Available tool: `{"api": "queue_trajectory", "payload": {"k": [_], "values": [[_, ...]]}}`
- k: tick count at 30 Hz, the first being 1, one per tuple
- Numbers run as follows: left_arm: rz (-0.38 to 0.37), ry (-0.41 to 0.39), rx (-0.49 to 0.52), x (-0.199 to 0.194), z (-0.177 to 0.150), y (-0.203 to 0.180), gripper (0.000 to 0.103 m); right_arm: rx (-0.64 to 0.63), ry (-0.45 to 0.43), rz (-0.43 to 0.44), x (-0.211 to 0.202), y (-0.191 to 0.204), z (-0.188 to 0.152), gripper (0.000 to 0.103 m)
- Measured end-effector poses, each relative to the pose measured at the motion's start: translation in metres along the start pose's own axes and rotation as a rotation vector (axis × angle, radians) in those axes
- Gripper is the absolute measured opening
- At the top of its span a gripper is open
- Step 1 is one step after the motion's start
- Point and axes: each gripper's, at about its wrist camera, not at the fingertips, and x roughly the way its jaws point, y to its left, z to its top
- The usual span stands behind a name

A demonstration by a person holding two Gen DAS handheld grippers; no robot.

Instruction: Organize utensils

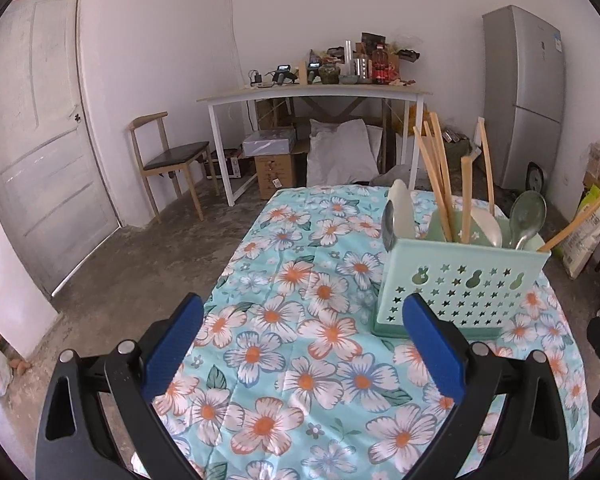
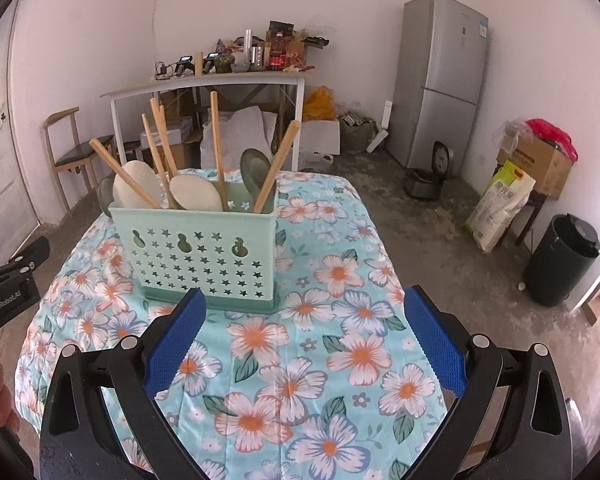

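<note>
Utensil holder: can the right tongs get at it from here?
Probably yes. The right tongs are open, and only bare flowered tablecloth lies between them and the utensil holder.

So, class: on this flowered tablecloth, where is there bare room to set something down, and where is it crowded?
Bare cloth lies between the green utensil holder and the near table edge, in front of both open grippers, left and right. More lies on the holder's right in the right wrist view, toward the tablecloth edge. The holder is crowded with chopsticks and spoons.
</note>
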Motion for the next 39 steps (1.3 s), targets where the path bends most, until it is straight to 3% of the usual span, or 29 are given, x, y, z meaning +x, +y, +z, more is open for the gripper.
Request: {"api": "queue_trajectory", "payload": {"k": [8,14,39], "values": [[0.024,0.064,-0.055,0.008,0.004,0.009,0.097,0.028,0.004,-0.019,0.001,-0.014,0.001,0.095],[0.002,0.093,-0.033,0.011,-0.001,0.008,0.097,0.030,-0.009,-0.026,-0.005,-0.017,0.000,0.095],[-0.076,0.030,0.023,-0.010,-0.002,0.005,0.097,0.037,-0.014,-0.030,-0.013,-0.019,-0.001,0.095]]}}
